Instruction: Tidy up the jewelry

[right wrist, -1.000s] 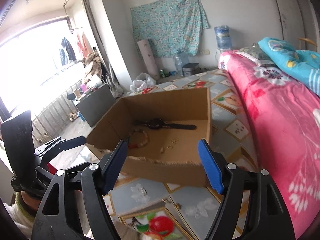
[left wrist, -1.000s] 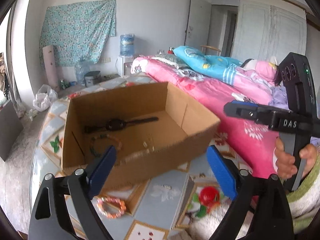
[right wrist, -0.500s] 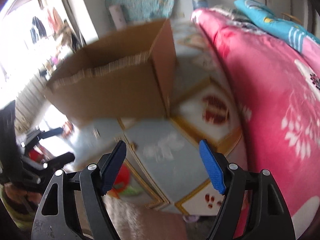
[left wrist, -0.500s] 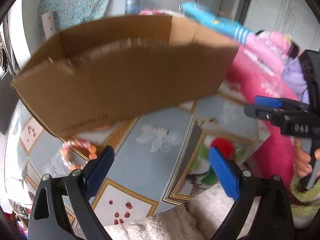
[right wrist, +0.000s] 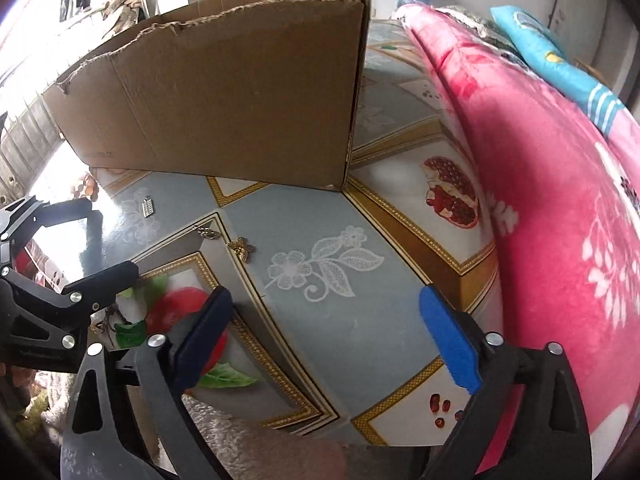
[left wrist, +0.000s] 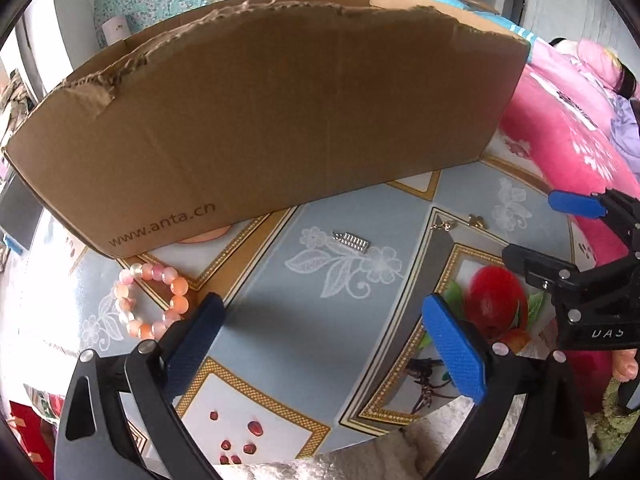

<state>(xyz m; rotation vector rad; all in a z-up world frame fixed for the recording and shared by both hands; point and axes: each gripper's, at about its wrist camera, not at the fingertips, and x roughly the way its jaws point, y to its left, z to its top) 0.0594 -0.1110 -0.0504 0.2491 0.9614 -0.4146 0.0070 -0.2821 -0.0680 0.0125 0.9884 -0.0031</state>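
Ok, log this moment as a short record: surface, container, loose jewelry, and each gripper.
surface: patterned tablecloth with flower and fruit prints
container: cardboard box, standing on the cloth, inside hidden from both views
loose jewelry: pink bead bracelet near the box's front; small silver clip; gold butterfly piece; second gold piece
left gripper: jaws wide apart, just been opening, nothing between them
right gripper: jaws wide apart, just been opening, nothing between them
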